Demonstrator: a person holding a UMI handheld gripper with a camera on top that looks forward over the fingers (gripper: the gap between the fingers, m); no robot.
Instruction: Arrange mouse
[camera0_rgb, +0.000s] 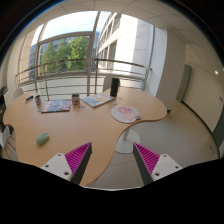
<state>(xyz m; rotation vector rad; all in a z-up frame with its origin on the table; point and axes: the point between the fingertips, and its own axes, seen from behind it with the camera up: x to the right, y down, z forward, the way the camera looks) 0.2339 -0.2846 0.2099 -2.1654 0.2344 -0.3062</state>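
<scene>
My gripper (110, 160) is held above the near edge of a light wooden table (75, 125), its two fingers spread wide apart with nothing between them; the magenta pads (76, 157) face each other across an empty gap. Through that gap I see the table's curved near edge and pale grey floor (190, 125) to the table's right.

I take the table as my landmark. The mouse (43, 139), a small pale green one, lies on its near left part, well ahead of my left finger and apart from everything else. Near the table's middle right sits a round white plate-like thing (126, 114) with something reddish on it; I cannot tell what. Towards the table's far side lie a flat bluish book or tablet (56, 105) and a pale sheet or folder (97, 100) beside it. A small dark cup (75, 98) stands between those two, and a dark upright object (114, 88) stands at the far right edge.

Behind the table runs a metal railing (90, 72) before tall windows (70, 50), with green trees and a pale building outside. A white wall (205, 80) closes the room to the table's right.
</scene>
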